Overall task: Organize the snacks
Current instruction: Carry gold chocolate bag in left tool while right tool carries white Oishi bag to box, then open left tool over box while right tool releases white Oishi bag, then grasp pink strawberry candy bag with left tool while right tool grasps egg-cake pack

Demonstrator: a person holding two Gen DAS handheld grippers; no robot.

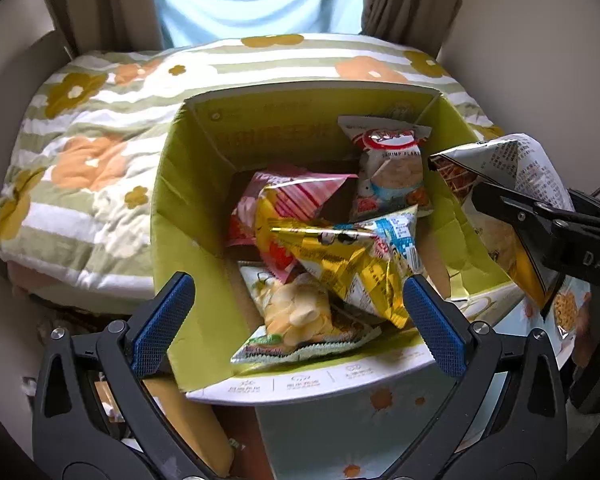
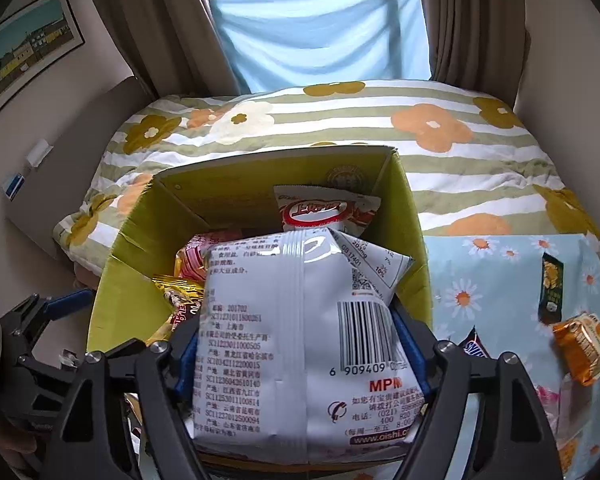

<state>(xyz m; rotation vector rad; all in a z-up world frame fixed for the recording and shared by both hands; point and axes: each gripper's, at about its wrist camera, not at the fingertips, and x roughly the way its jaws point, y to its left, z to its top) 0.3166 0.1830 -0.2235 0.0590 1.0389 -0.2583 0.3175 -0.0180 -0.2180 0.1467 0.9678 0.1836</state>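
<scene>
A green-lined cardboard box (image 1: 187, 200) stands open and holds several snack bags: a gold foil bag (image 1: 352, 260), a pink striped bag (image 1: 295, 196), a white shrimp flakes bag (image 1: 392, 168) and a yellow chips bag (image 1: 300, 316). My left gripper (image 1: 300, 316) is open and empty, above the box's near rim. My right gripper (image 2: 300, 344) is shut on a white snack bag (image 2: 300, 340) with a barcode and holds it over the box (image 2: 139, 232). The same bag (image 1: 512, 172) and gripper show at the right of the left wrist view.
The box sits on a daisy-print cloth (image 2: 500, 280) beside a flowered striped quilt (image 2: 440, 152). A dark green packet (image 2: 552, 288), an orange packet (image 2: 584, 344) and a Snickers bar (image 2: 476, 346) lie on the cloth to the right. Curtains and a window stand behind.
</scene>
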